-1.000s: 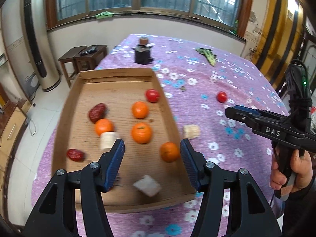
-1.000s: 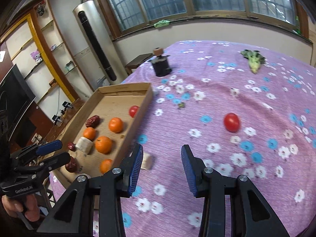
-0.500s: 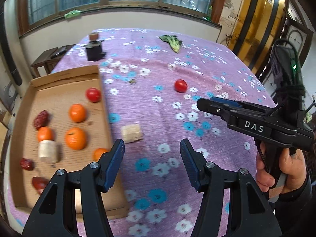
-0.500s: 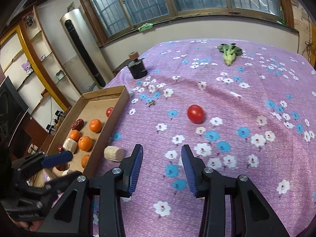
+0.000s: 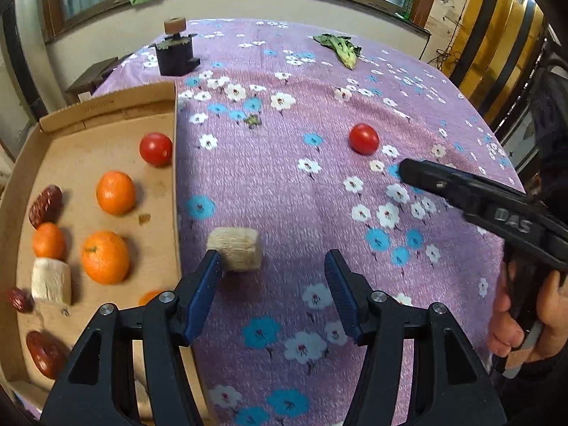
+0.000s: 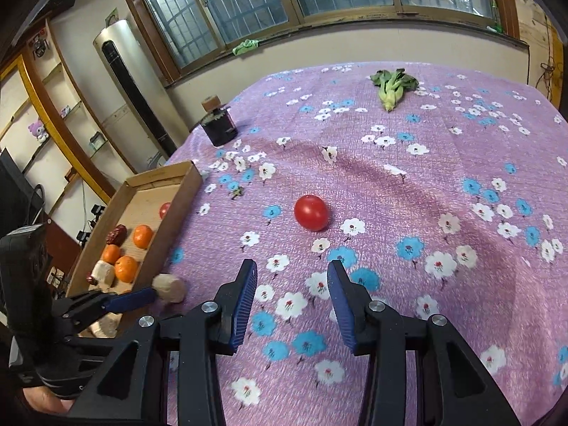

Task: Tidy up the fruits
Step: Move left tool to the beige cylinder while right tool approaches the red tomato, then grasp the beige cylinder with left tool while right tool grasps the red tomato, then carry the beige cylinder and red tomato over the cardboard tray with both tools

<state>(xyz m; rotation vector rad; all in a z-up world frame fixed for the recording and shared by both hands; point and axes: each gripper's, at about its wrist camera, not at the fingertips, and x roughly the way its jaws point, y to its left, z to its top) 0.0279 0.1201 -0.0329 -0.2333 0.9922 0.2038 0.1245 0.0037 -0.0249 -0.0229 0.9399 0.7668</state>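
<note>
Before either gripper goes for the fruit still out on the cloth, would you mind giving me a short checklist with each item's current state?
1. Left gripper open and empty: ok.
2. Right gripper open and empty: ok.
3. Beige chunk centred between the left gripper's fingers: not ok, it sits off toward the left finger.
4. Loose tomato ahead of the right gripper with nothing in between: ok.
5. Free floor space in the cardboard tray: ok.
6. Left finger touching the beige chunk: cannot tell.

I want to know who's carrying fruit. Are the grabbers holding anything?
No. The left gripper and the right gripper are both open and empty.
</note>
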